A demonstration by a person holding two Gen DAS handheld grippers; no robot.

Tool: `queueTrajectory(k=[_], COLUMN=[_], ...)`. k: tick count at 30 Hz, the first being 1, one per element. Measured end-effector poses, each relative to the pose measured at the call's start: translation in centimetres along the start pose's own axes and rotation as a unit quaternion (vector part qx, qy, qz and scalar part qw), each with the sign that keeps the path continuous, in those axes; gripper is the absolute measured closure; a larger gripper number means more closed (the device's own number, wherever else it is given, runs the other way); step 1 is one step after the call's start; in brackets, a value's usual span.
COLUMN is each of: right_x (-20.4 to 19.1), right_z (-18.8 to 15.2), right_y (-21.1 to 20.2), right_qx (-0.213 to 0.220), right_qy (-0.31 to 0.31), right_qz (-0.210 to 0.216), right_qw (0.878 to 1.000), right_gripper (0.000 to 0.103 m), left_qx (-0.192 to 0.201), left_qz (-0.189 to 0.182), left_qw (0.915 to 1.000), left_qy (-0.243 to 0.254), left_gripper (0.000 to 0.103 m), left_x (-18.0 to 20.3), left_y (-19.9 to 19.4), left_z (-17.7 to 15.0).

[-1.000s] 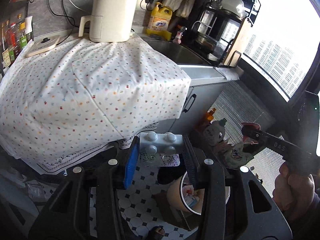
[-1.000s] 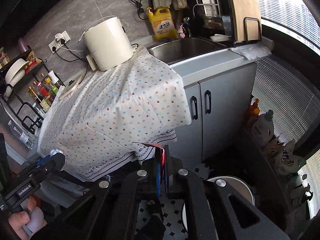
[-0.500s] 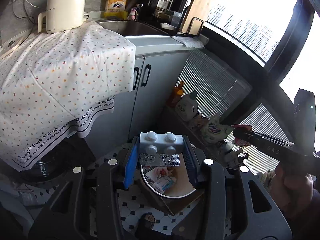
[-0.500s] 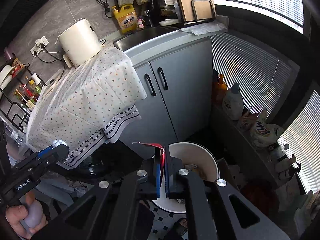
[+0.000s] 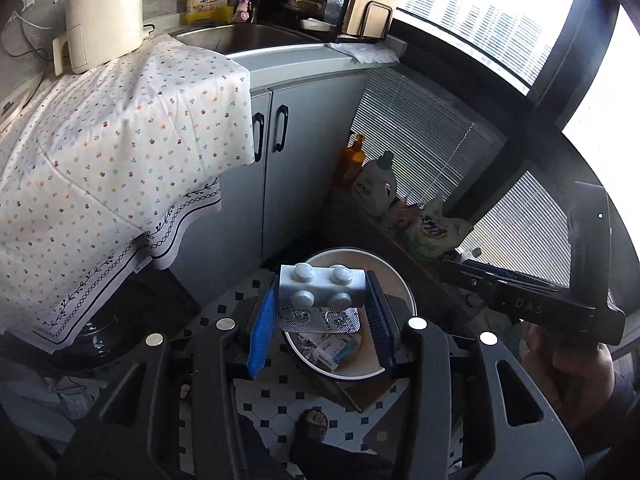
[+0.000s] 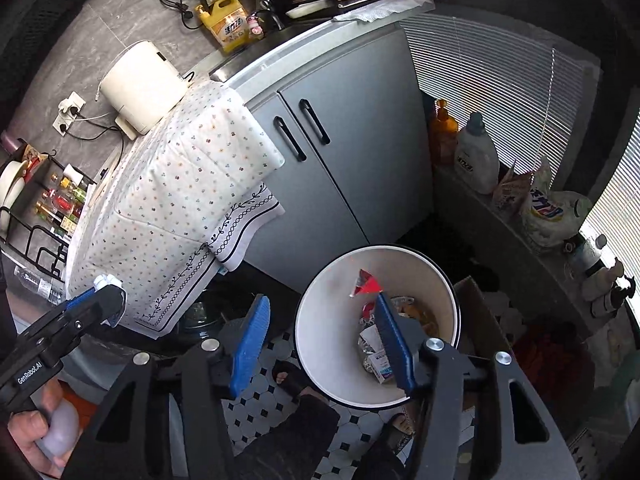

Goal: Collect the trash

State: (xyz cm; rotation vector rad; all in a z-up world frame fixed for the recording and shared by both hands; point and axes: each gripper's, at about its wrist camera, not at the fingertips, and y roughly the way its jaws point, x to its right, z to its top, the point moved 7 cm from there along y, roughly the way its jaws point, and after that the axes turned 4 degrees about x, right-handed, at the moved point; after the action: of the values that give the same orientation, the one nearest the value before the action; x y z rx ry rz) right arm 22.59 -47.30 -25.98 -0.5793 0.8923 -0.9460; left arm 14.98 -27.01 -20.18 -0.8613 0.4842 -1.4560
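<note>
A: Where does the bin [image 5: 394,284] lie from each tool?

B: On the tiled floor, below and ahead of both. The left gripper [image 5: 322,312] hangs over its near rim, and the right gripper [image 6: 320,332] over its left half, so both are above the mouth.

A: What is the left one carrying?

B: Its jaws are partly closed on a grey toy brick [image 5: 322,290], pads pressing the brick's 2 ends, so the long axis runs straight across from pad to pad. A foil blister pack [image 5: 320,319] shows just under the brick; I cannot tell if it is pinched too.

A: And the right one?

B: Its jaws are opening. A red-and-silver wrapper scrap [image 6: 366,284] sits at the tip of the right-hand pad, inside the bin's outline, no longer squeezed between the pads. Whether it clings or is falling, I cannot say.

A: So the coming drop?

B: I judge it turns on the brick being above the opening, not the rim. It looks close to the near edge.
</note>
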Motion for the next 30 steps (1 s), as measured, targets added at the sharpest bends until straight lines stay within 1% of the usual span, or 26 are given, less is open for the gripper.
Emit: queueTrajectory(k=[7,13,18,19,20,22,26,30], right_x=[3.6,6.8,8.8,9.2,9.5,9.8,9.7,8.9], right_z=[-0.5,-1.0,-1.9,-2.1,-2.2,-2.4,-2.5,-2.0], right_y=[-1.4,-3.3,-4.4,-4.5,-4.6,-4.5,-4.3,-3.8], right_qx=[0.005,0.018,0.022,0.023,0.024,0.023,0.024,0.023], right_qy=[0.03,0.063,0.088,0.091,0.093,0.099,0.098,0.092], right_qz=[-0.034,-0.067,-0.089,-0.094,-0.1,-0.101,-0.1,-0.09], right_qw=[0.999,0.996,0.992,0.991,0.99,0.99,0.99,0.991], right_gripper=[0.051,0.051,0.051,0.051,0.051,0.051,0.051,0.051], left_qx=[-0.029,-0.057,-0.089,-0.095,-0.1,-0.104,-0.103,-0.09], left_qz=[-0.025,-0.054,-0.06,-0.06,-0.061,-0.065,-0.047,-0.032], left_qw=[0.9993,0.9967,0.9938,0.9932,0.9926,0.9921,0.9933,0.9953], left_qy=[0.003,0.02,0.03,0.031,0.03,0.027,0.023,0.016], left_gripper=[0.06,0.06,0.058,0.053,0.042,0.034,0.033,0.031], left_x=[1.4,3.8,4.8,4.9,4.9,4.6,3.3,1.6], left_y=[2.9,5.9,8.3,8.7,9.0,9.1,8.7,7.5], left_z=[-1.1,-1.6,-2.3,-2.4,-2.5,-2.6,-2.4,-1.6])
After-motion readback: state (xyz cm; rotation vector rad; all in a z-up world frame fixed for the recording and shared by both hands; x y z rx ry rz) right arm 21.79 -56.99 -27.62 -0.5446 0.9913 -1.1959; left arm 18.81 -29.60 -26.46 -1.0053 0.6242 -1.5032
